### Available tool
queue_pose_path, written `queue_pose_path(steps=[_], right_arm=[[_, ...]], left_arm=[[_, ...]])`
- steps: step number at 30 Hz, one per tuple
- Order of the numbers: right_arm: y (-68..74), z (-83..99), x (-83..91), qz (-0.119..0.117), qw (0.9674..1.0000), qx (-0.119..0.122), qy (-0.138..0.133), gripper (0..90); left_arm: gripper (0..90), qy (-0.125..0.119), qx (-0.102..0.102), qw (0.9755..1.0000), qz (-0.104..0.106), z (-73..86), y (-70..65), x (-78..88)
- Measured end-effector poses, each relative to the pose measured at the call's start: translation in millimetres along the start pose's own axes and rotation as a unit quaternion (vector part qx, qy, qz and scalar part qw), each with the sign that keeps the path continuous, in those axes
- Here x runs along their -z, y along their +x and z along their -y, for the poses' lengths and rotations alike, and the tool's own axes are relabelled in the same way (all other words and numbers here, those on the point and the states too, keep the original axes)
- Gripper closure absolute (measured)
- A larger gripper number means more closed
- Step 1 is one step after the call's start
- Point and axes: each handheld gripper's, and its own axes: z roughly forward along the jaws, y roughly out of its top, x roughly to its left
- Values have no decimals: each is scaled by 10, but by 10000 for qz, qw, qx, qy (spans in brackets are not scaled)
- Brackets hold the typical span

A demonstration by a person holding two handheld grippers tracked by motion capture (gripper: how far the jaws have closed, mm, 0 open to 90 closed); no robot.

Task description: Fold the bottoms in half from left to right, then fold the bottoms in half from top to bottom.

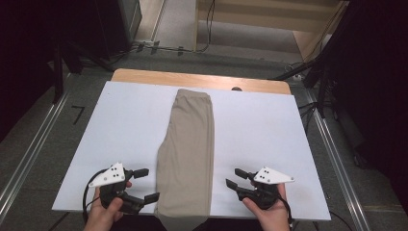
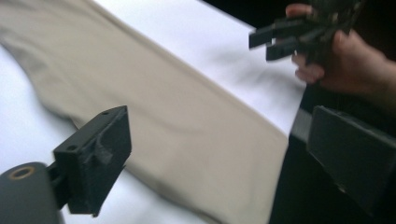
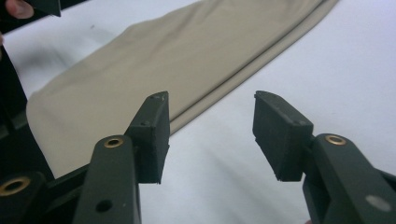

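Surface: white table top (image 1: pixel 120 125), laid over a wooden table (image 1: pixel 144 76), dark floor seen around it.
Cloth: beige folded garment (image 1: pixel 188 154) is laid lengthwise down the middle, its near end draped over the front edge.
Left gripper (image 1: pixel 146 184): held by a hand at the front edge, just left of the garment; jaws spread wide, nothing gripped.
Right gripper (image 1: pixel 235 177): held just right of the garment; jaws parted, nothing between them.
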Motion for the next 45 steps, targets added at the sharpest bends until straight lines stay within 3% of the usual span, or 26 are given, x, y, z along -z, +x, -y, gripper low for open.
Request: queue_pose_path(steps=[2, 5, 9, 13, 17, 20, 23, 26, 30, 38, 45], right_arm=[[-61, -36, 32, 118, 9998, -85, 116, 323], [-143, -77, 88, 657, 9975, -24, 251, 236], [-294, -130, 104, 526, 9985, -90, 147, 104], [-384, -220, 63, 578, 9982, -106, 115, 0], [-433, -304, 13, 551, 9984, -128, -22, 0], [-424, -320, -22, 622, 9980, -106, -38, 0], [-416, -299, -66, 668, 9977, -61, -15, 0], [-422, -279, -84, 684, 9976, -48, 3, 0], [-441, -273, -61, 726, 9973, -114, -99, 0], [-471, -284, -77, 749, 9971, -82, -97, 0], [-507, -379, -251, 635, 9980, -13, -63, 0]], left_arm=[[50, -77, -43, 9999, -67, -95, 69, 5], [49, -115, -169, 9996, -190, -250, 163, -22], [0, -46, -338, 9992, -224, -432, 302, -140], [0, 51, -436, 9987, -273, -598, 491, -307], [0, -6, -295, 9993, -243, -739, 704, -421], [0, 98, -302, 9989, -354, -854, 857, -525], [0, 105, -314, 9984, -464, -952, 958, -593], [0, -17, -182, 9986, -500, -1063, 1061, -645], [0, 53, -202, 9983, -549, -1175, 1147, -753], [0, 232, -6, 9975, -661, -1247, 1395, -985], [0, 403, 138, 9959, -797, -1240, 1588, -1146]])
